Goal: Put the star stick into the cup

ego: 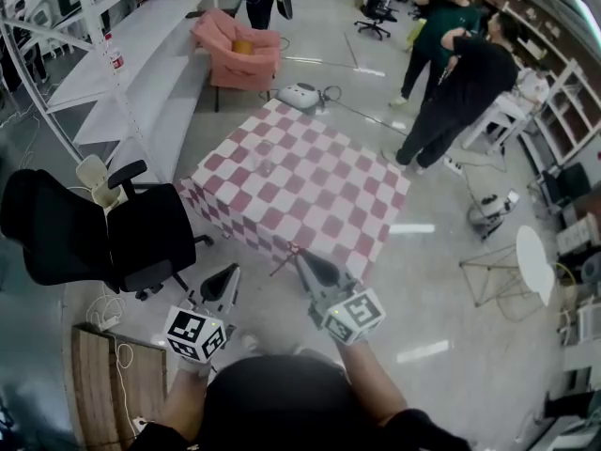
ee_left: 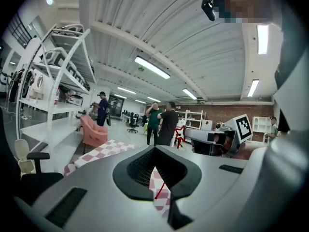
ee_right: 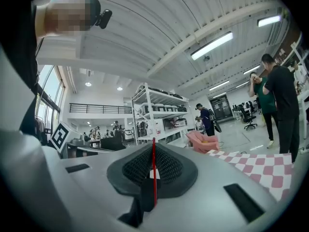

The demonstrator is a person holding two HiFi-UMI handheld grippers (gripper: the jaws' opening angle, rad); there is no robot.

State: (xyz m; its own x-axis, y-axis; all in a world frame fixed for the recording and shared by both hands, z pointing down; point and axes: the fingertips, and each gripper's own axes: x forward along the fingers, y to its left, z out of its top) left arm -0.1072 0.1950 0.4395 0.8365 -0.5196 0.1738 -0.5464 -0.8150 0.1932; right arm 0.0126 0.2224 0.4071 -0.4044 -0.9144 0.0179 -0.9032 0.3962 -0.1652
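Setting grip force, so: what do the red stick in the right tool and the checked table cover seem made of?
The stick: thin, straight, evenly red, probably plastic or painted wood; too slim to tell. The table cover: matte red-and-white checks draping over the edges, so likely cloth, perhaps soft vinyl.

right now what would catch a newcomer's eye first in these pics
The red-and-white checked table in the middle of the open floor stands out first in the head view. Next comes the thin red stick pinched between the jaws of the right gripper, and then the people standing beyond the table's far right corner.
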